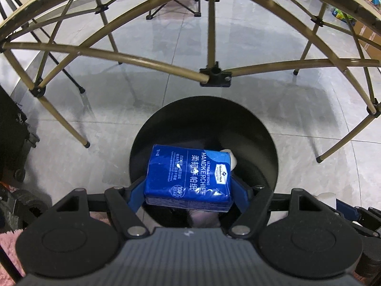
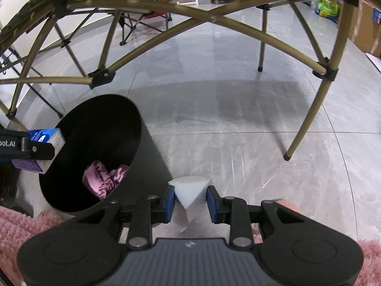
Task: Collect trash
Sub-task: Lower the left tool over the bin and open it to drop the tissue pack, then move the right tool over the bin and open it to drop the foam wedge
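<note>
A glossy grey tiled floor (image 1: pixel 262 54) stretches under the crossed tan legs of a folding frame (image 1: pixel 209 35), with a camp chair (image 2: pixel 142 12) and boxes farther back. A black cylindrical trash bin (image 1: pixel 262 128) stands on the tiles.

The left tongs (image 1: pixel 188 190) are clamped on a blue handkerchief-tissue pack (image 1: pixel 188 174), held directly over the bin's mouth. The pack lies roughly flat, printed face up; its long axis runs away from the camera toward the bin's far wall, and the blue pads press its two long sides. In the right wrist view it juts out over the bin's left rim.

The right tongs (image 2: pixel 190 202), beside the bin, pinch a white folded paper wedge (image 2: pixel 190 190), its broad curved edge forward and its tip pointing back.

Inside the bin lies a crumpled pink wrapper (image 2: pixel 104 178).
</note>
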